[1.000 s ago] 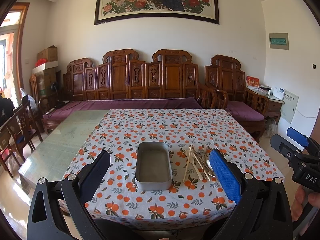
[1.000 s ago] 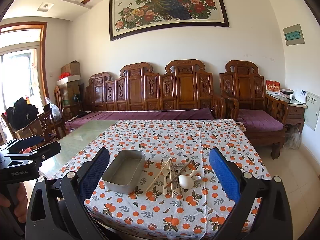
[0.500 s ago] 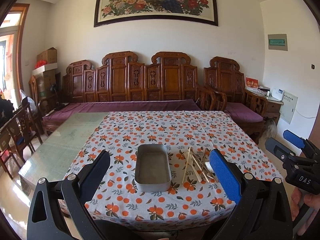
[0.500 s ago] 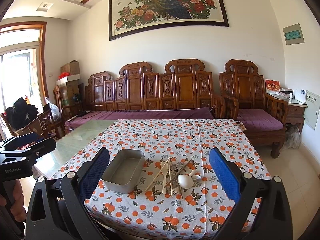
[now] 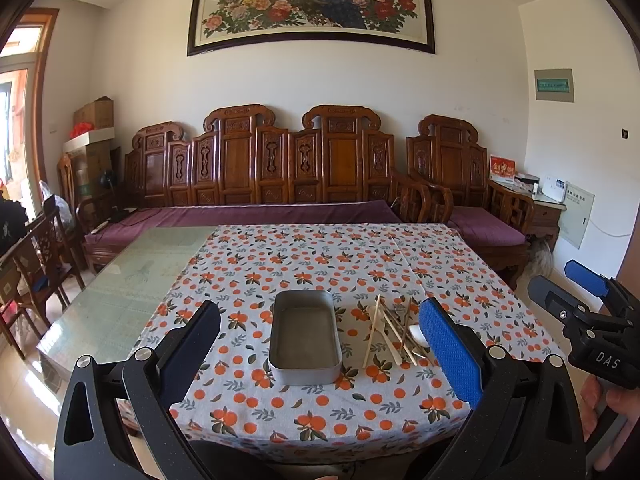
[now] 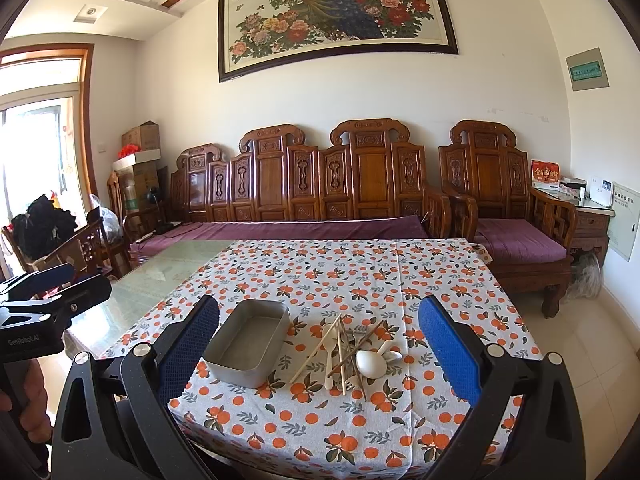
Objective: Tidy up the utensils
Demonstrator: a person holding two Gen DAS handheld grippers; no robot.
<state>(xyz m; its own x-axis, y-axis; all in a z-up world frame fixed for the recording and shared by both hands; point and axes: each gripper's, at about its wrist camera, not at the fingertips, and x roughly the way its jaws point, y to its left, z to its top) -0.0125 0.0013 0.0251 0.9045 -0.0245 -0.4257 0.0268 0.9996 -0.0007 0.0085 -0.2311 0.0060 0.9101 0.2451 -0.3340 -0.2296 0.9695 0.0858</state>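
An empty grey metal tray (image 5: 305, 336) (image 6: 249, 345) lies on the orange-patterned tablecloth near the table's front edge. Just right of it is a loose pile of utensils (image 5: 394, 330) (image 6: 348, 350): wooden chopsticks, pale forks and a white spoon (image 6: 372, 362). My left gripper (image 5: 320, 344) is open, held back from the table and above its front edge, with the tray framed between its fingers. My right gripper (image 6: 320, 340) is open too, off the front edge, framing tray and pile. Each gripper shows in the other's view, the right one (image 5: 576, 292) and the left one (image 6: 52, 284).
The cloth covers the right part of a glass-topped table (image 5: 132, 280). A carved wooden sofa (image 5: 280, 176) with purple cushions runs behind it, an armchair (image 6: 512, 216) at the right. Wooden chairs (image 5: 36, 264) stand at the left. A hand (image 6: 28, 396) grips the left handle.
Both grippers have drawn back and tilted slightly upward, so the table sits lower and a little farther off in each view. Tray and utensils have not moved.
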